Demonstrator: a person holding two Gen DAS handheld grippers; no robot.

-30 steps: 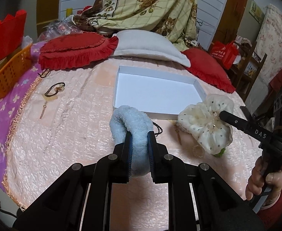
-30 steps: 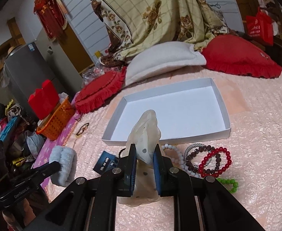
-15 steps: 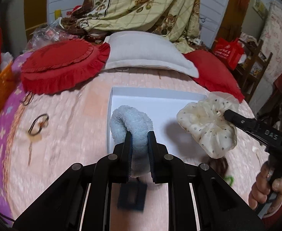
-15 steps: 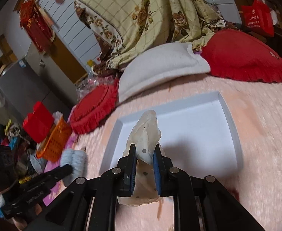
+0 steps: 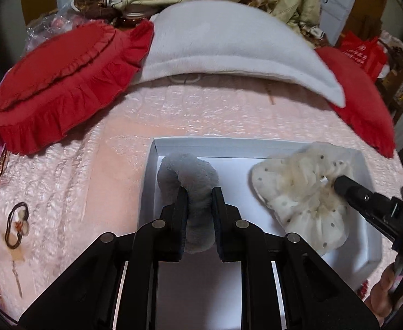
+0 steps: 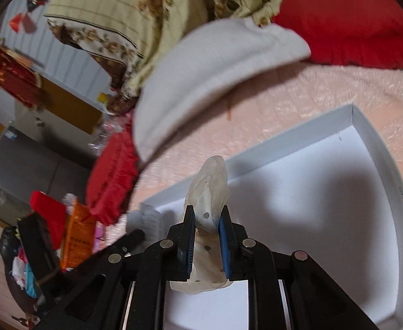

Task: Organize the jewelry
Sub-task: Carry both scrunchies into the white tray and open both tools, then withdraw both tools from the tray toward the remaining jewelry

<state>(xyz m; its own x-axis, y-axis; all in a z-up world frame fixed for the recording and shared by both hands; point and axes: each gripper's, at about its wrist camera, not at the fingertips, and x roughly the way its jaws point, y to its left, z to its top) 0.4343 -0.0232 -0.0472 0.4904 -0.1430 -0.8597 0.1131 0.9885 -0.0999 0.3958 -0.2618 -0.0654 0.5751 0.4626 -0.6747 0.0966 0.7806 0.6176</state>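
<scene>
My left gripper (image 5: 199, 209) is shut on a fluffy blue scrunchie (image 5: 190, 177), held over the left end of the white tray (image 5: 152, 159). My right gripper (image 6: 206, 231) is shut on a cream dotted scrunchie (image 6: 209, 181), held over the tray's floor (image 6: 325, 206). In the left wrist view the cream scrunchie (image 5: 303, 189) hangs from the right gripper's tip over the tray's right part. In the right wrist view the blue scrunchie (image 6: 149, 218) and left gripper show at the tray's left end.
A black hair tie with a charm (image 5: 17, 224) lies on the pink bedspread at the left. Red cushions (image 5: 64, 79) and a white pillow (image 5: 228, 44) line the back. An orange basket (image 6: 77, 233) stands off the bed's left side.
Both grippers have moved forward with their scrunchies, from above the bedspread in front of the tray to over the tray itself, and have come lower and closer to it.
</scene>
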